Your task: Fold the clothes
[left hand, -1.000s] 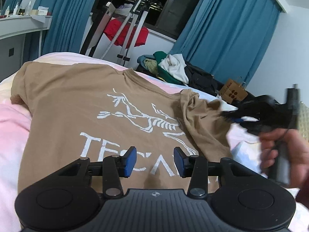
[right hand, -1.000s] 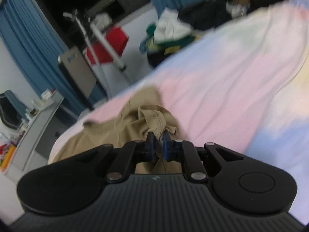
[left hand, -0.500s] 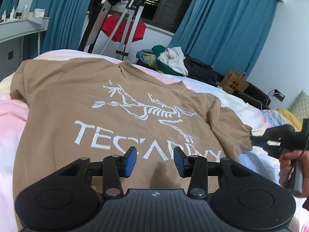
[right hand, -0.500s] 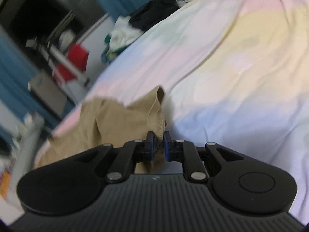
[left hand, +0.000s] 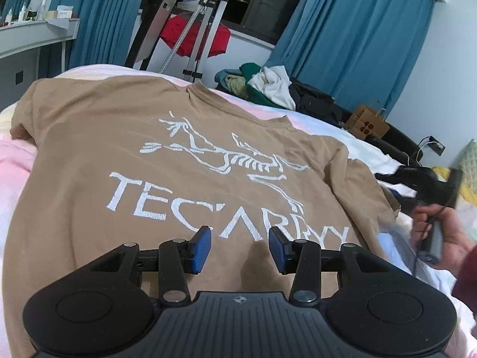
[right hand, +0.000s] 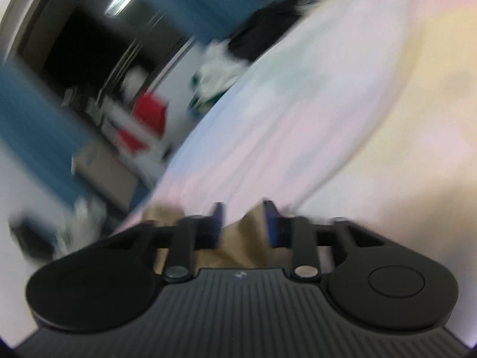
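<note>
A tan T-shirt [left hand: 179, 137] with a white skeleton print and lettering lies flat, back up, on the pastel bed sheet [left hand: 18, 161]. My left gripper [left hand: 240, 249] hovers open over the shirt's lower part, with nothing between its blue pads. Its right sleeve [left hand: 363, 191] is spread out sideways. At the sleeve's end, a hand [left hand: 441, 232] holds my right gripper [left hand: 387, 179]. The right wrist view is blurred: there the right gripper [right hand: 243, 223] has its jaws apart and closing, with tan sleeve cloth [right hand: 243, 238] showing between them over the sheet [right hand: 298, 119].
Beyond the bed's far edge lie a pile of clothes [left hand: 268, 86] and a cardboard box [left hand: 366, 123]. A metal stand with a red garment [left hand: 193, 35] is by the dark window. A grey shelf [left hand: 32, 32] runs along the left wall. Blue curtains hang behind.
The right gripper has carried the folded-over right sleeve outward to the right and down onto the bed, then parted its jaws. The shirt now lies spread. The left gripper has stayed put.
</note>
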Tool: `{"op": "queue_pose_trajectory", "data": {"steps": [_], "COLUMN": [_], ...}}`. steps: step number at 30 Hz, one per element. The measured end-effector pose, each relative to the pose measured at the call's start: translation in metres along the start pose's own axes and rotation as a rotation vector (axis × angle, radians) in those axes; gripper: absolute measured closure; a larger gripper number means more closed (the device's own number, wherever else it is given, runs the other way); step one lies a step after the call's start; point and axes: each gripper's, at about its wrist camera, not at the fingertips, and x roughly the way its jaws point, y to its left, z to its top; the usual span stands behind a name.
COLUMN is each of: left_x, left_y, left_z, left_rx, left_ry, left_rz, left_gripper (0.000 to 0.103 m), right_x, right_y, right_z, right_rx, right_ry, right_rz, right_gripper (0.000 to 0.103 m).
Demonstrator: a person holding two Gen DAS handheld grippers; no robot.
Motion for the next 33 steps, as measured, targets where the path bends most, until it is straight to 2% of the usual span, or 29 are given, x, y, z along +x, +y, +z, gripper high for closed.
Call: {"op": "queue_pose_trajectory", "data": {"steps": [1, 2, 4, 7, 9, 11, 15, 16, 17, 18, 19, 20, 24, 26, 27, 28, 29, 31, 33], "left_x": [0.0, 0.0, -0.001, -0.004, -0.008, -0.009, -0.012, -0.011, -0.011, -0.012, -0.014, -0.016, -0.03, -0.038, -0.041, -0.043, -0.045, -0.048, -0.049], "left_y": [0.0, 0.0, 0.0, -0.001, -0.001, 0.004, 0.01, 0.011, 0.012, 0.013, 0.013, 0.014, 0.015, 0.016, 0.016, 0.016, 0.017, 0.018, 0.018], "left_z": [-0.001, -0.001, -0.002, -0.002, -0.001, 0.002, 0.006, 0.007, 0.007, 0.007, 0.007, 0.008, 0.009, 0.01, 0.01, 0.01, 0.01, 0.01, 0.01], "left_rx": [0.0, -0.001, -0.004, 0.018, 0.041, 0.03, 0.015, 0.019, 0.018, 0.014, 0.01, 0.003, -0.015, -0.023, -0.03, -0.041, -0.054, -0.077, -0.081], "left_ry": [0.003, 0.005, 0.002, -0.018, -0.041, -0.044, -0.051, -0.046, -0.043, -0.042, -0.04, -0.038, -0.05, -0.058, -0.06, -0.059, -0.057, -0.056, -0.06], "left_rz": [-0.001, -0.002, -0.004, 0.007, 0.035, 0.039, 0.05, 0.056, 0.061, 0.062, 0.061, 0.059, 0.051, 0.053, 0.055, 0.056, 0.056, 0.058, 0.072], "left_gripper": [0.058, 0.058, 0.058, 0.058, 0.059, 0.059, 0.059, 0.059, 0.059, 0.059, 0.059, 0.059, 0.059, 0.058, 0.058, 0.058, 0.058, 0.058, 0.058], "right_x": [0.008, 0.012, 0.008, -0.001, 0.003, 0.006, 0.005, 0.0, -0.009, -0.021, -0.033, -0.046, -0.101, -0.115, -0.116, -0.113, -0.11, -0.1, -0.089], "right_y": [0.007, 0.014, 0.025, 0.027, 0.021, 0.011, -0.011, -0.013, -0.013, -0.013, -0.012, -0.011, -0.015, -0.02, -0.022, -0.023, -0.025, -0.025, -0.022], "right_z": [-0.001, -0.002, 0.004, 0.027, 0.041, 0.052, 0.056, 0.054, 0.049, 0.043, 0.036, 0.03, -0.004, -0.026, -0.035, -0.042, -0.049, -0.063, -0.075], "right_rx": [-0.053, -0.096, -0.138, -0.118, -0.102, -0.06, 0.097, 0.119, 0.133, 0.147, 0.161, 0.175, 0.293, 0.377, 0.416, 0.451, 0.485, 0.511, 0.504], "right_ry": [0.019, 0.004, -0.103, -0.266, -0.298, -0.286, -0.178, -0.173, -0.179, -0.196, -0.219, -0.238, -0.255, -0.219, -0.179, -0.134, -0.088, -0.013, 0.014], "right_rz": [-0.024, -0.059, -0.083, -0.125, -0.2, -0.228, -0.213, -0.212, -0.209, -0.206, -0.201, -0.197, -0.134, -0.09, -0.089, -0.09, -0.092, -0.101, -0.107], "right_gripper": [0.099, 0.099, 0.099, 0.099, 0.099, 0.098, 0.094, 0.086, 0.067, 0.054, 0.037, 0.034, 0.035, 0.046, 0.051, 0.063, 0.067, 0.068, 0.068]}}
